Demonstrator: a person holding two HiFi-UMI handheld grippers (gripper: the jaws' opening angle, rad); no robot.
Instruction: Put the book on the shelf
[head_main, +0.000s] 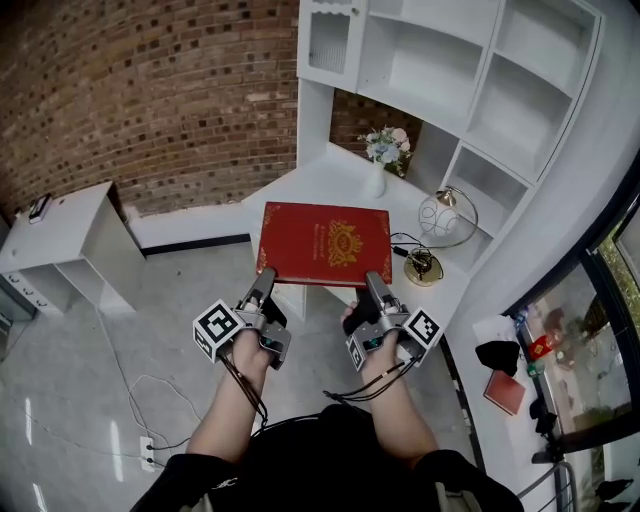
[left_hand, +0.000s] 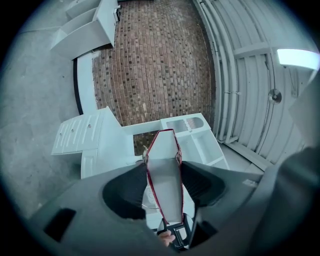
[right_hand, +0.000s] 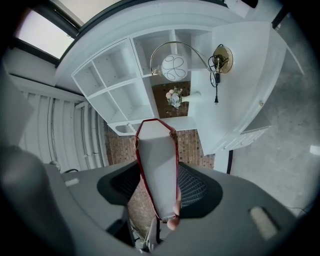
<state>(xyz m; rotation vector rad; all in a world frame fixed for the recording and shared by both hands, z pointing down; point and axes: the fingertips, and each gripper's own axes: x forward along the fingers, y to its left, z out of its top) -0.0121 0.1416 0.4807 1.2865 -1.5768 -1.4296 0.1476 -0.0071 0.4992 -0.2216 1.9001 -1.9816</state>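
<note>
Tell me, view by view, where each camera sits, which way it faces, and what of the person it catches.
Head view: on the person's head, facing steeply down at the red hardcover book with gold emblem; shows both forearms, left gripper, right gripper.
Left gripper view: on the left gripper, looking along jaws clamped on the book toward the brick wall; a fingertip shows.
Right gripper view: on the right gripper, along jaws clamped on the book toward the white shelf unit and globe lamp.
Shared: all three show the book.
</note>
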